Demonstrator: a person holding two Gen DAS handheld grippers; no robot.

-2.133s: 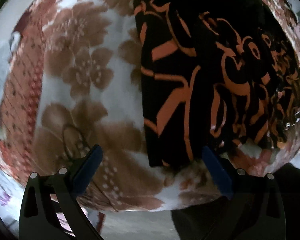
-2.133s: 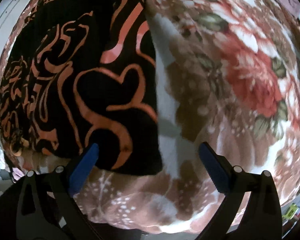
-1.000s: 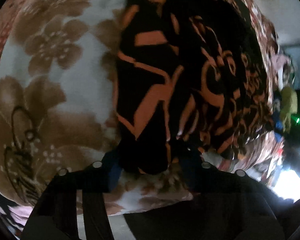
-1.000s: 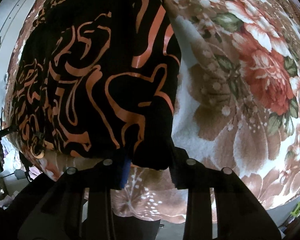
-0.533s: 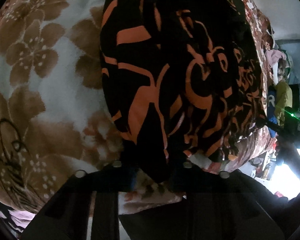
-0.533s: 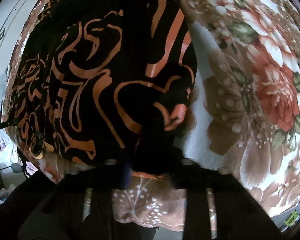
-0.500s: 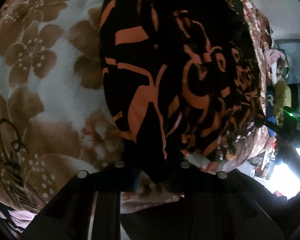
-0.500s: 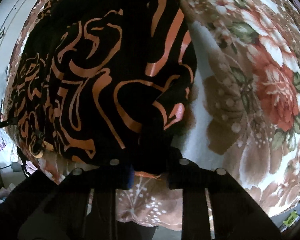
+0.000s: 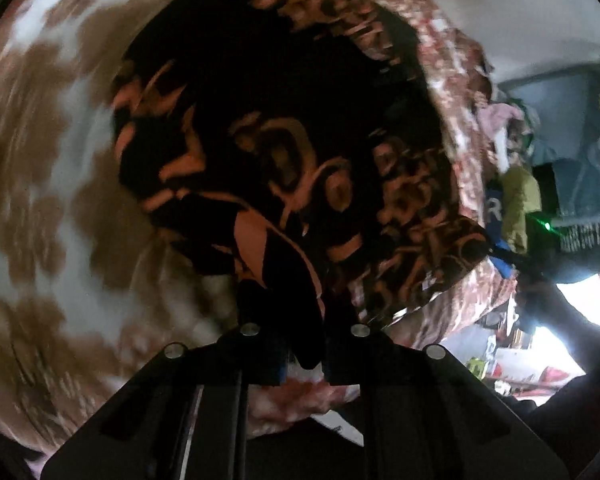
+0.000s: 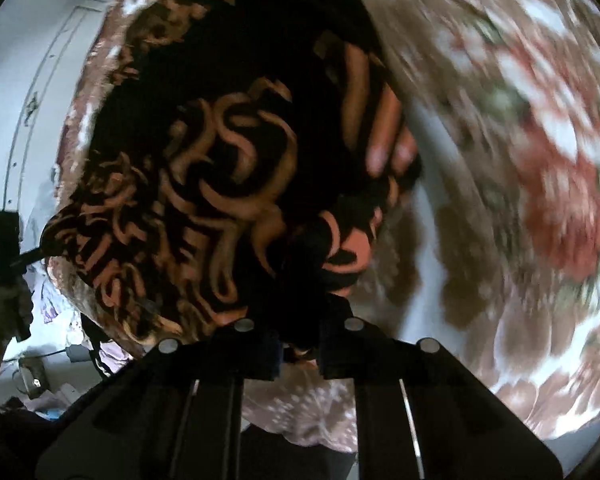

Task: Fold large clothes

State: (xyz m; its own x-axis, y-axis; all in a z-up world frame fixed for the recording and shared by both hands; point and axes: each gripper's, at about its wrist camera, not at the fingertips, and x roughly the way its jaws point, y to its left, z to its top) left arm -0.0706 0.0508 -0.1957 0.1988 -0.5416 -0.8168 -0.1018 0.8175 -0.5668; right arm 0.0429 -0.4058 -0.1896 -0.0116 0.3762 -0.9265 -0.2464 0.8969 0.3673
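Left wrist view: a near corner of the black-and-orange garment (image 9: 284,152), spread on the floral blanket (image 9: 48,184), is pinched by the left claw (image 9: 304,344).

Right wrist view: the garment's other near corner (image 10: 332,248) is clamped in the right claw (image 10: 300,344). The cloth is judged soft, light and limp; corners are judged the best hold.

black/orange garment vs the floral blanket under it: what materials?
Garment: thin, limp woven or knit fabric, probably; it bunches and drapes where the right gripper pinches it. Floral blanket: looks like plush fleece with a soft matte nap; blur leaves it uncertain.
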